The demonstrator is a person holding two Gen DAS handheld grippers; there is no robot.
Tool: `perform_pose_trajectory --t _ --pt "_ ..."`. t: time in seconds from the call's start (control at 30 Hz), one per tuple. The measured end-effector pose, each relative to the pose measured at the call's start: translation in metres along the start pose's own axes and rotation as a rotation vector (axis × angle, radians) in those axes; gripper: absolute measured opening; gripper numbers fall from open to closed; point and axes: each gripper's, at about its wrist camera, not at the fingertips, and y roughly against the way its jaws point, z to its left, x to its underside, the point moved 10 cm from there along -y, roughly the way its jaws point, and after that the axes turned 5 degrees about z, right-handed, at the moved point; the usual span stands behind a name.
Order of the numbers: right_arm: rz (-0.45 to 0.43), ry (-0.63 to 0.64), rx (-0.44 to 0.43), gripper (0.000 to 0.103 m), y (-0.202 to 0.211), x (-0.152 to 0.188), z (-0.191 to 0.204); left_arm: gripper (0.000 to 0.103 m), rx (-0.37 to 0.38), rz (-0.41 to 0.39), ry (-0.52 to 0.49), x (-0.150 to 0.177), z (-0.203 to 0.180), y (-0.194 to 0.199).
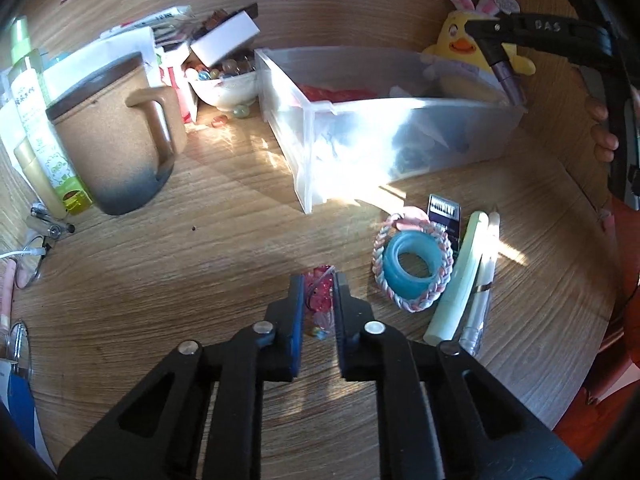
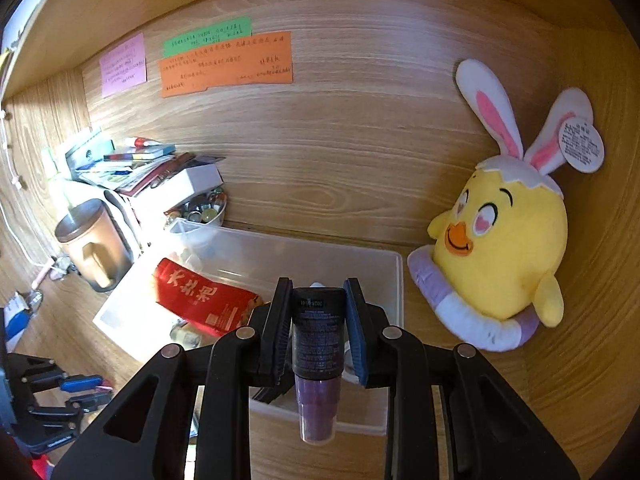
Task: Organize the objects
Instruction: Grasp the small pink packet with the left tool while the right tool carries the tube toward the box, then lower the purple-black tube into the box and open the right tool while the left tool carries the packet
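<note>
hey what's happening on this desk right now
A person is tidying small items off a wooden desk into a clear plastic bin, with a handheld gripper in each hand. The left gripper has its jaws shut on a pink beaded trinket lying on the desk. The right gripper holds a purple tube with a black cap above the bin. A blue ring, a braided bracelet and pens wait beside it.

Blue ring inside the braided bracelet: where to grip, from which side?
Take the blue ring from above, one finger in its open centre, one outside pinching the wall nearest the left gripper. It lies flat; the braided bracelet hugs it, so an outside pinch would likely catch that.
</note>
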Motion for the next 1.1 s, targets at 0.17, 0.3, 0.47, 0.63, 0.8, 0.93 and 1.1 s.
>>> perform_pose_trajectory --t 0.17,0.3,0.47,0.63,0.8,0.93,1.1 --pt "0.003 0.021 0.029 0.023 -0.006 -0.006 0.001 0.009 0.005 -0.038 0.032 -0.006 0.010 0.010" --pt "0.045 0.037 0.022 0.023 -0.020 0.000 0.003 0.009 0.008 -0.082 0.041 -0.016 0.012 0.022" --pt "0.107 0.044 0.008 0.023 -0.037 0.016 0.005 0.009 0.011 -0.134 0.049 -0.031 0.013 0.037" --pt "0.141 0.059 -0.006 0.023 -0.045 0.025 0.010 0.009 0.027 -0.172 0.057 -0.045 0.010 0.049" --pt "0.154 0.077 -0.026 0.023 -0.044 0.029 0.019 0.009 0.044 -0.205 0.053 -0.062 0.002 0.055" --pt "0.145 0.087 -0.040 0.030 -0.036 0.030 0.023 0.009 0.041 -0.220 0.039 -0.076 -0.003 0.060" --pt "0.098 0.086 -0.070 0.040 -0.013 0.030 0.031 0.009 0.037 -0.251 0.038 -0.098 -0.004 0.069"
